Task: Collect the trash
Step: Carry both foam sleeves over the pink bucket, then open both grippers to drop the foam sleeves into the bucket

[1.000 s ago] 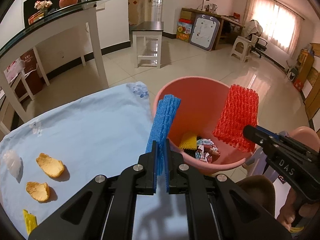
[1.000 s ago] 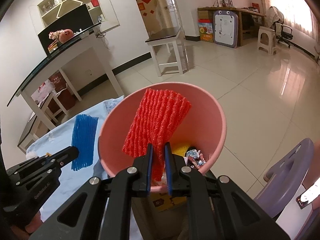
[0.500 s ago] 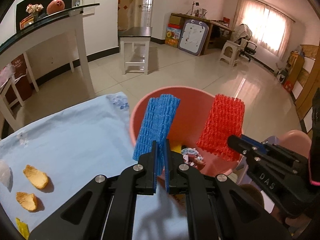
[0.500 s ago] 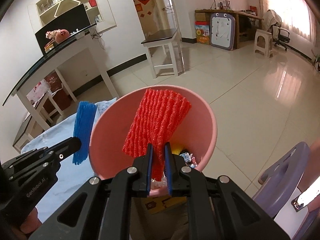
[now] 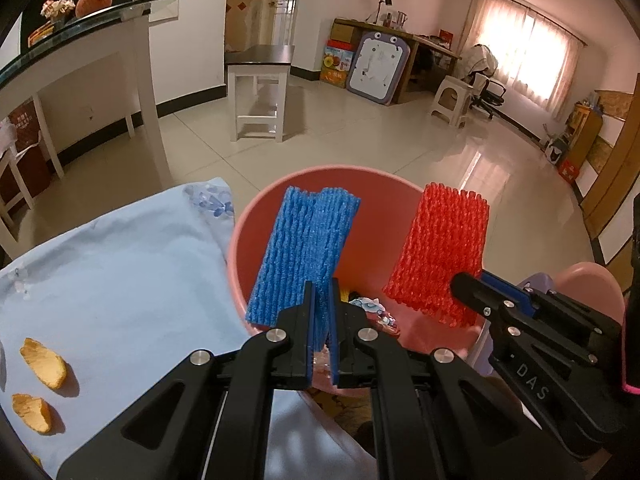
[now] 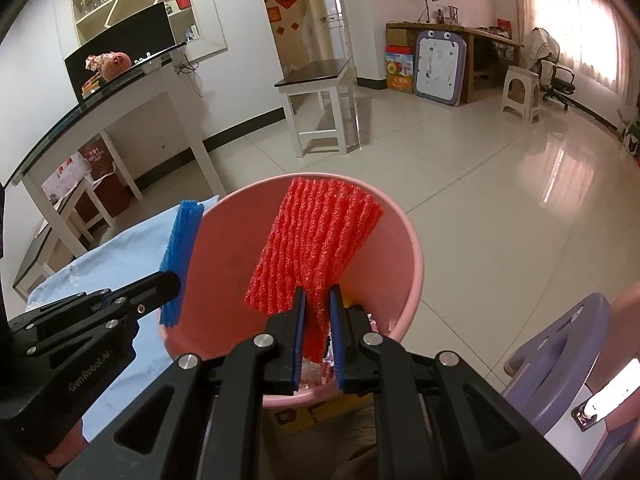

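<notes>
Each hand-held gripper pinches a foam net: left hand-held gripper point(image 5: 321, 328) the blue foam net point(image 5: 303, 257), right hand-held gripper point(image 6: 317, 334) the red foam net point(image 6: 316, 240). Both look light and squashy (best held near an edge), poised over the pink bucket point(image 6: 412, 264).

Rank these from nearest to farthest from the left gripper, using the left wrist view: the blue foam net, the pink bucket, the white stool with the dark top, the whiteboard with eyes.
1. blue foam net, clamped in the left gripper.
2. pink bucket, just beyond, below the net.
3. white stool with the dark top, across the floor, upper centre.
4. whiteboard with eyes, farther back, by the desk.
</notes>
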